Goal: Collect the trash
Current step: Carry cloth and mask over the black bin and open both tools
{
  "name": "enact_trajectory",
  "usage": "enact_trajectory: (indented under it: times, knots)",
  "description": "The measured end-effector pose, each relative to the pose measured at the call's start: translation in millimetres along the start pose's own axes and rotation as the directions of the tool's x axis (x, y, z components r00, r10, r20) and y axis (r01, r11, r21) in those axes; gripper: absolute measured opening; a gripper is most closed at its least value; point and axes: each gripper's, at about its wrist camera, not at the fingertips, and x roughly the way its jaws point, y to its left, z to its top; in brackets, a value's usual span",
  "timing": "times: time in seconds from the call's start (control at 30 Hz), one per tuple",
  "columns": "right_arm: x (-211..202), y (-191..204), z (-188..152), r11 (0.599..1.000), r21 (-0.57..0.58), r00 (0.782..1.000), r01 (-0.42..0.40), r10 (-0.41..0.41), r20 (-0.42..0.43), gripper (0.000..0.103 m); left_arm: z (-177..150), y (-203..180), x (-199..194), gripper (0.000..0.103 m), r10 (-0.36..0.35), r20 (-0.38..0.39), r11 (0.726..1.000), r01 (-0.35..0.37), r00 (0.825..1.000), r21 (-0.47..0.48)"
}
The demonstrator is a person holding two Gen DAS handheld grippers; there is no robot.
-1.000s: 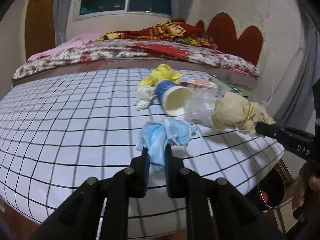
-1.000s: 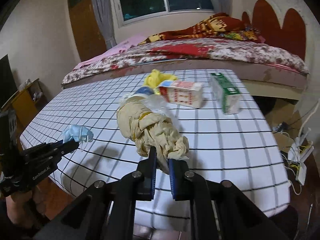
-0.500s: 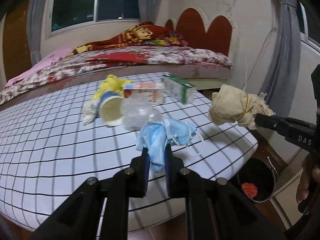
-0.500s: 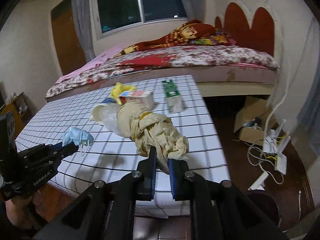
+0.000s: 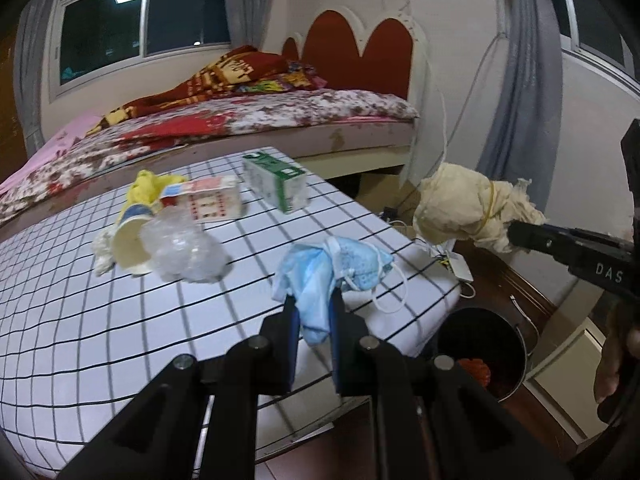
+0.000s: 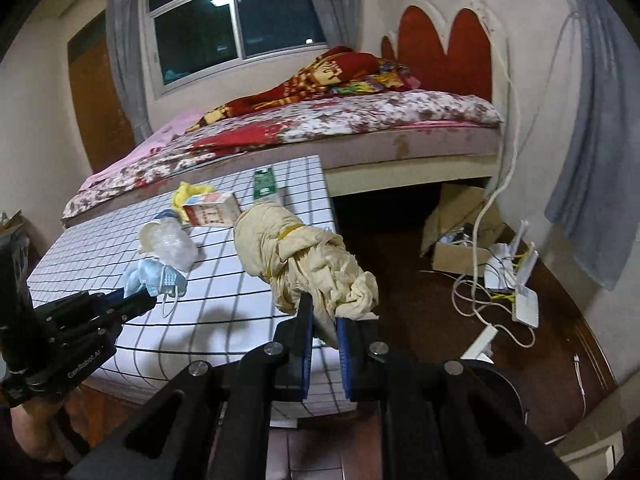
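The left claw (image 5: 313, 314) is clamped on a crumpled blue face mask (image 5: 332, 268), which hangs lifted above the near right corner of the checked surface (image 5: 80, 312), one white ear loop dangling free. The right claw (image 6: 324, 326) is closed on the knotted end of a cream cloth bundle (image 6: 296, 256) tied with a yellow rubber band, held up in the air off the right edge of the surface, over the dark wooden floor (image 6: 400, 280). In the left wrist view a black round bin (image 5: 486, 354) stands on the floor just beside the surface's near right corner, below and between the two claws, with something red inside it. Farther back on the surface lie a crumpled clear plastic wrap (image 5: 182, 250) touching a tipped paper cup (image 5: 130, 240), a red-and-white carton (image 5: 210, 202) on its side, a green-and-white carton (image 5: 278, 184) to its right, and a yellow rag (image 5: 146, 186) behind the cup. Beyond the surface is a bed (image 6: 340, 128) with a floral cover and a red headboard (image 6: 448, 52). On the floor to the right lie white cables and a cardboard box (image 6: 456, 236).
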Motion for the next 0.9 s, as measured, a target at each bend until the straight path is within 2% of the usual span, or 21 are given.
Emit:
enact_trajectory:
  times: [0.53, 0.9]
  knots:
    - [-25, -55, -28, 0.992, 0.051, 0.993, 0.114, -0.114, -0.014, 0.012, -1, -65, 20, 0.014, -0.094, -0.031, 0.993, 0.096, 0.995, 0.07]
    - [-43, -105, -52, 0.972, 0.12, 0.979, 0.203, -0.2, -0.04, 0.012, -10, -130, 40, 0.014, -0.187, -0.088, 0.969, 0.198, 0.978, 0.145]
